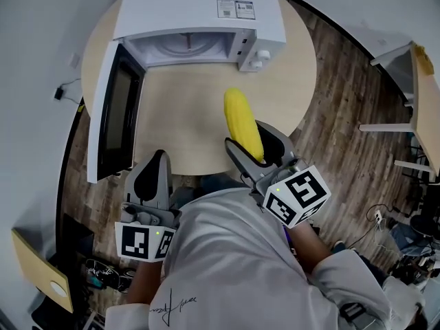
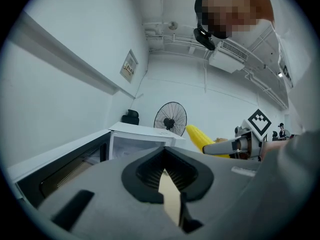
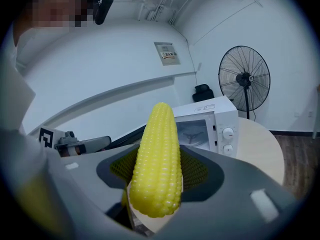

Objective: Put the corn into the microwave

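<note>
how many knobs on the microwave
2. Both sit on the microwave, right of its open cavity: the upper knob directly above the lower knob. None seem hidden.

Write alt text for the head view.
The right gripper holds a yellow corn cob over a round beige table, pointing toward a white microwave whose door stands open at left. The left gripper is shut and empty near the table's edge.

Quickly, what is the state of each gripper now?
Left gripper: shut, holding nothing.
Right gripper: shut on the corn.
</note>
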`<state>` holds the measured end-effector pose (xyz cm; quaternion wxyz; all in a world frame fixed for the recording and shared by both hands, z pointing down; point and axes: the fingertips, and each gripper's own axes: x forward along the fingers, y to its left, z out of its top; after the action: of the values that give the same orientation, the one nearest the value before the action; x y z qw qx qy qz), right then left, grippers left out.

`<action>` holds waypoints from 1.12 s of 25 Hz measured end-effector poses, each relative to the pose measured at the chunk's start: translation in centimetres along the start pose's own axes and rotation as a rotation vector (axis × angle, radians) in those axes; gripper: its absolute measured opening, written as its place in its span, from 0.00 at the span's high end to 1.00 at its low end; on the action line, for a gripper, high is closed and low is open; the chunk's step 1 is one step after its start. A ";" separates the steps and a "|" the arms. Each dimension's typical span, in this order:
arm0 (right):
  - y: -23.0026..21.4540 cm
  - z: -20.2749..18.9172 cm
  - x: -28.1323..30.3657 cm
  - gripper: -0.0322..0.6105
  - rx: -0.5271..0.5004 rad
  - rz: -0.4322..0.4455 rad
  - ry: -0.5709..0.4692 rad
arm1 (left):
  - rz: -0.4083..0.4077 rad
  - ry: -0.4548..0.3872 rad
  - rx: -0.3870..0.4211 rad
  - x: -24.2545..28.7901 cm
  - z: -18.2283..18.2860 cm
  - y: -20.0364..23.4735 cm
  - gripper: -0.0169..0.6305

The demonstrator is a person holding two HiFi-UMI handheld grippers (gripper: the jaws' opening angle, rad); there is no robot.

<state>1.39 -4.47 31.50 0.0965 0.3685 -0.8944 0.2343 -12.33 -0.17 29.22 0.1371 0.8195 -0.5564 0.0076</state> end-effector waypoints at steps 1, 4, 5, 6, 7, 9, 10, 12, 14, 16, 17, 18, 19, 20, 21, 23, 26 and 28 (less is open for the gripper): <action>-0.4 0.0 0.3 0.54 -0.007 0.008 0.006 | 0.001 -0.006 -0.002 0.4 0.3 -0.1 0.97; -1.2 -0.2 0.9 0.54 -0.035 0.031 0.029 | 0.010 -0.014 -0.001 1.2 0.8 -0.3 0.97; -1.4 -0.3 1.0 0.54 -0.040 0.040 0.034 | 0.017 -0.011 0.001 1.4 0.8 -0.3 0.97; -1.6 -0.3 1.0 0.54 -0.045 0.049 0.038 | 0.023 -0.008 0.002 1.6 0.7 -0.3 0.97; -1.9 -0.2 1.0 0.54 -0.052 0.058 0.041 | 0.027 -0.002 0.002 1.7 0.7 -0.3 0.97; -2.3 -0.1 0.9 0.54 -0.068 0.071 0.045 | 0.032 0.014 0.005 1.9 0.6 -0.5 0.97; -2.6 0.0 0.8 0.54 -0.076 0.075 0.047 | 0.035 0.022 0.009 2.0 0.5 -0.6 0.97; -3.1 0.1 0.8 0.54 -0.093 0.082 0.051 | 0.040 0.033 0.019 2.2 0.4 -0.8 0.97; -3.7 0.2 0.9 0.54 -0.104 0.083 0.051 | 0.041 0.040 0.030 2.5 0.4 -0.8 0.97; -4.1 0.1 1.0 0.54 -0.105 0.077 0.047 | 0.038 0.046 0.039 2.8 0.4 -0.8 0.97; -4.2 0.1 1.1 0.54 -0.103 0.075 0.048 | 0.036 0.047 0.041 2.9 0.4 -0.7 0.97; -4.3 0.0 1.3 0.54 -0.099 0.076 0.049 | 0.036 0.047 0.042 3.0 0.5 -0.6 0.97; -4.3 -0.1 1.5 0.54 -0.094 0.079 0.050 | 0.035 0.045 0.041 3.0 0.5 -0.5 0.97; -4.3 -0.1 1.9 0.54 -0.086 0.082 0.049 | 0.034 0.043 0.037 3.1 0.5 -0.3 0.97; -4.2 -0.1 2.2 0.54 -0.078 0.084 0.046 | 0.031 0.040 0.029 3.3 0.5 0.0 0.97; -4.1 0.1 2.9 0.54 -0.067 0.082 0.038 | 0.025 0.034 0.010 3.4 0.5 0.5 0.97; -3.9 0.1 4.1 0.54 -0.070 0.074 0.033 | 0.020 0.031 0.005 3.4 0.3 1.2 0.97; -3.7 0.0 4.9 0.54 -0.070 0.069 0.033 | 0.013 0.032 0.004 3.3 0.2 1.5 0.97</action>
<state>0.57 -9.77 34.47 0.1156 0.3299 -0.9126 0.2122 -12.51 -3.70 29.88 0.1444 0.8159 -0.5594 0.0228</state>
